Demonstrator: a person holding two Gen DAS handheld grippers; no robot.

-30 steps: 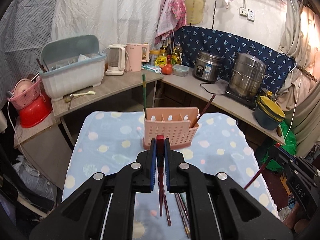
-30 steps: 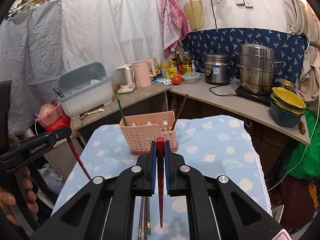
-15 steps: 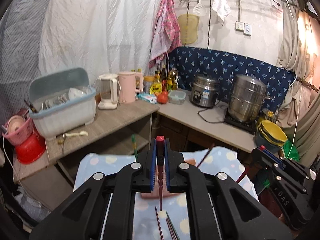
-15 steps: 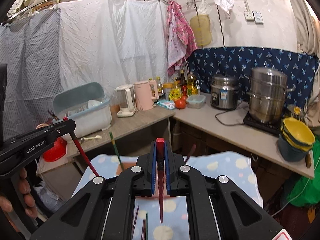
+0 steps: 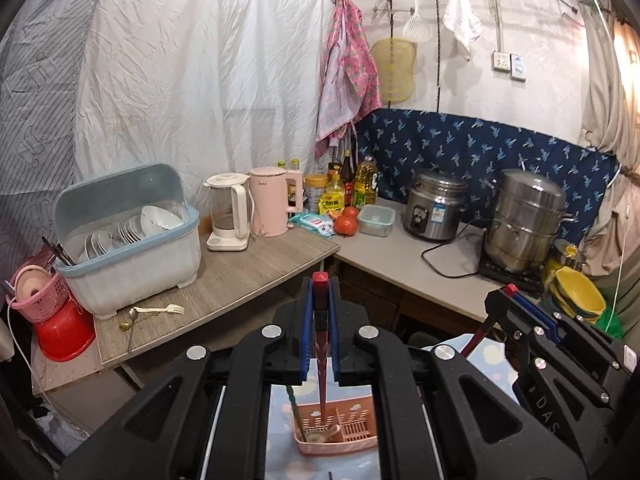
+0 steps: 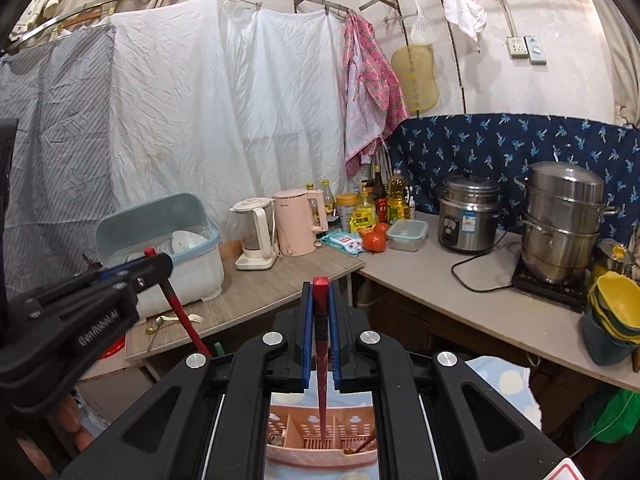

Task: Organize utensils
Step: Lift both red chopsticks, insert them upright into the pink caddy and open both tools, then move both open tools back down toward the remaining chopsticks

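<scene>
My left gripper (image 5: 320, 304) is shut on a red chopstick (image 5: 322, 376) that hangs point down above the pink utensil basket (image 5: 352, 440). My right gripper (image 6: 320, 304) is shut on another red chopstick (image 6: 322, 392), its tip over the same pink basket (image 6: 320, 456). A green chopstick (image 5: 294, 408) and a dark chopstick (image 6: 366, 442) stand in the basket. The right gripper shows at the right of the left wrist view (image 5: 510, 294). The left gripper shows at the left of the right wrist view (image 6: 154, 258).
The basket stands on a blue spotted cloth (image 6: 500, 384). Behind is an L-shaped counter (image 5: 248, 272) with a dish box (image 5: 128, 240), kettles (image 5: 272, 208), a rice cooker (image 5: 436, 212), a steamer pot (image 5: 528, 220) and yellow bowls (image 5: 580, 296).
Both grippers have risen and come over the basket, each still holding its chopstick. The basket now sits low between the fingers, seen from above.
</scene>
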